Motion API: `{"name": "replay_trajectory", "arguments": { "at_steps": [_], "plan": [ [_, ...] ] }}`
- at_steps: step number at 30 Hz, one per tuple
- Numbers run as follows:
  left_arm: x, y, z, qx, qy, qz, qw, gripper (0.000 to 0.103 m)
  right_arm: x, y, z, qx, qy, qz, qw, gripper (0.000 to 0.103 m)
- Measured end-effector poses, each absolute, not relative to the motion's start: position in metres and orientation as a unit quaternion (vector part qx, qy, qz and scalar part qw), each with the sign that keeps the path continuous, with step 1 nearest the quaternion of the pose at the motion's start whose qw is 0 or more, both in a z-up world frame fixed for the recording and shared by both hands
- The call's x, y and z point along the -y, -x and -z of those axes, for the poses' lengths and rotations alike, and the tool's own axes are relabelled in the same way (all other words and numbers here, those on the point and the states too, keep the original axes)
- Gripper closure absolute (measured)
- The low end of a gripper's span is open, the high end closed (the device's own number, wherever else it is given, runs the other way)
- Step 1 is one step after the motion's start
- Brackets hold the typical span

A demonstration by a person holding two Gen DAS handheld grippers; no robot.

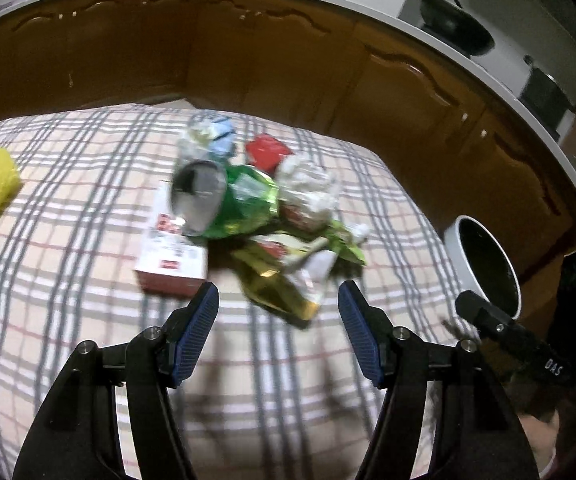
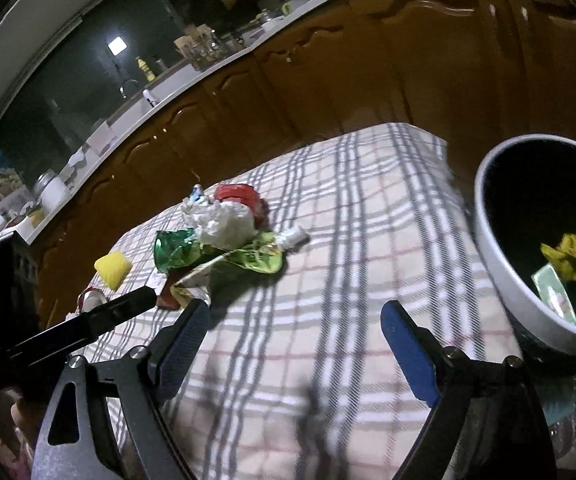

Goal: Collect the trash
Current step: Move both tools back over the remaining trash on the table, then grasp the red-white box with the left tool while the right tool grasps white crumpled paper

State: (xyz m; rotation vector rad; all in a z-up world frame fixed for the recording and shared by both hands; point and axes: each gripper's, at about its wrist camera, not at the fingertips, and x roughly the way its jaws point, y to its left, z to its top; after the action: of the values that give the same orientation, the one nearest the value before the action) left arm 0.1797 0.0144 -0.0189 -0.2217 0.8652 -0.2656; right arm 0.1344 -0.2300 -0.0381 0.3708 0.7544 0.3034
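- Two grippers, both empty: my left gripper [image 1: 278,300] has its jaws parted over the checked cloth of the worktop [image 1: 68,184], and my right gripper [image 2: 293,320] stands wider.
- The heap of crumpled wrappers [image 1: 272,208] lies mid-cloth, just ahead of the left gripper.
- Its crushed green can [image 1: 224,200] lies on its side, long axis across the cloth, open end facing left in the left view.
- Only the right view looks into the white round bin [image 2: 499,264] beside the worktop: a yellow scrap [image 2: 565,256] lies inside.
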Motion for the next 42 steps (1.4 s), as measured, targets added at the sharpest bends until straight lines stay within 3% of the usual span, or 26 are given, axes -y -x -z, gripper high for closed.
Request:
{"name": "replay_trajectory", "arguments": {
  "at_steps": [15, 21, 24, 25, 26, 27, 28, 29, 42],
  "plan": [
    [-0.056, -0.214, 0.035, -0.436, 0.093, 0.075, 0.892, 0.04, 0.169, -0.192, 0.03, -0.361, -0.146, -0.197, 0.9, 0.015],
    [-0.057, -0.225, 0.047, -0.448, 0.084, 0.075, 0.887, 0.039, 0.148, -0.221, 0.039, -0.374, -0.145, -0.208, 0.892, 0.021],
    [-0.054, -0.23, 0.054, -0.454, 0.079, 0.079, 0.884, 0.039, 0.143, -0.235, 0.047, -0.383, -0.148, -0.208, 0.888, 0.027],
    [-0.052, -0.23, 0.055, -0.455, 0.075, 0.079, 0.884, 0.039, 0.141, -0.24, 0.05, -0.388, -0.15, -0.207, 0.885, 0.035],
    [-0.051, -0.231, 0.058, -0.455, 0.068, 0.077, 0.885, 0.039, 0.14, -0.242, 0.052, -0.392, -0.152, -0.208, 0.883, 0.051],
    [-0.049, -0.231, 0.06, -0.455, 0.062, 0.074, 0.885, 0.04, 0.14, -0.244, 0.054, -0.395, -0.153, -0.209, 0.881, 0.061],
    [-0.048, -0.231, 0.061, -0.455, 0.057, 0.073, 0.885, 0.04, 0.139, -0.245, 0.055, -0.397, -0.152, -0.21, 0.88, 0.065],
    [-0.048, -0.23, 0.062, -0.454, 0.056, 0.071, 0.886, 0.049, 0.139, -0.243, 0.055, -0.395, -0.152, -0.211, 0.881, 0.067],
    [-0.068, -0.183, 0.036, -0.415, 0.062, 0.054, 0.906, 0.051, 0.168, -0.192, 0.028, -0.354, -0.161, -0.213, 0.896, 0.072]
  ]
}}
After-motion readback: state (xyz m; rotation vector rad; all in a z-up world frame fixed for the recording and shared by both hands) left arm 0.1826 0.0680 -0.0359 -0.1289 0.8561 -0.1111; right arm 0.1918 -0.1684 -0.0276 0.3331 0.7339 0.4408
